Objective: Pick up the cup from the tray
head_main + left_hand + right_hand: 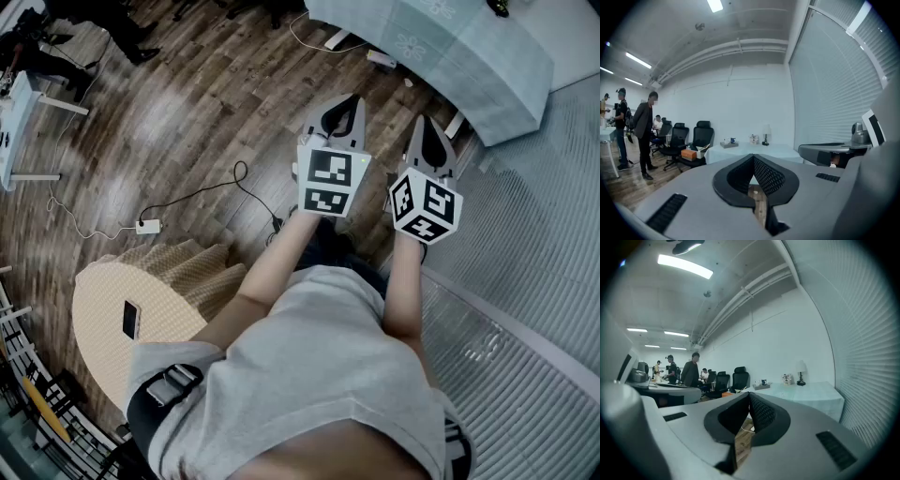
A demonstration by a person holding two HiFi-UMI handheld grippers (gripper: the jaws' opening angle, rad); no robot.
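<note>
Left gripper (753,157): jaws were pressed together, with nothing between them.
Right gripper (750,395): jaws were closed tip to tip, empty.
Cup (733,140): small and dark, on the tray (725,145) on the far table (783,151), well apart from both grippers; its detail was too small to make out.
Markings: black-and-white square patterns on the marker cubes (333,180).

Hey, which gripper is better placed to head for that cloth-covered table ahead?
Right, slightly. In the head view the right gripper sits nearer the table than the left gripper. Both have jaws shut and empty, so either must open first.
</note>
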